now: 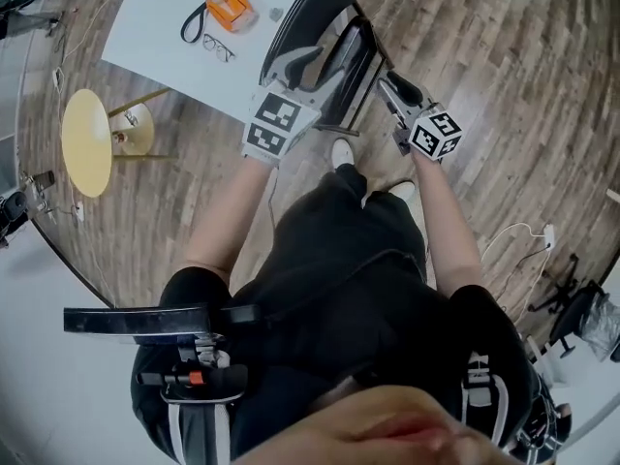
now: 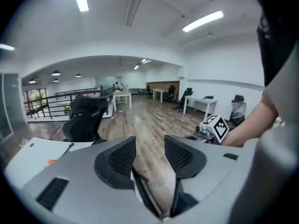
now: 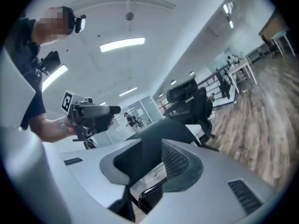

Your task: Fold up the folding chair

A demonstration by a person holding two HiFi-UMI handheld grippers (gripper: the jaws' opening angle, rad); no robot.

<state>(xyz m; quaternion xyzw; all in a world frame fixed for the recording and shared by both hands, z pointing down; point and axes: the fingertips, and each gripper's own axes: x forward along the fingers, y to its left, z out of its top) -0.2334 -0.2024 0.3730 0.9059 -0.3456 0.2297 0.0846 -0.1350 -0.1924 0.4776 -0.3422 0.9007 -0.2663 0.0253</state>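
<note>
The left gripper's (image 2: 149,148) jaws stood spread, with only wooden floor between them. The right gripper's (image 3: 152,148) jaws were parted too. The folding chair's (image 1: 327,22) black back showed in the gap, but no pad visibly pressed on it. The chair stood between both grippers, just beside the white table (image 1: 165,17), and looked nearly flat. It seemed rigid, fairly heavy and smooth-tubed, so it was probably best held by the side frame tubes, clear of the hinges.

A white table (image 1: 160,17) holds an orange object (image 1: 230,8) and eyeglasses (image 1: 219,48), near a round yellow side table (image 1: 85,141).
</note>
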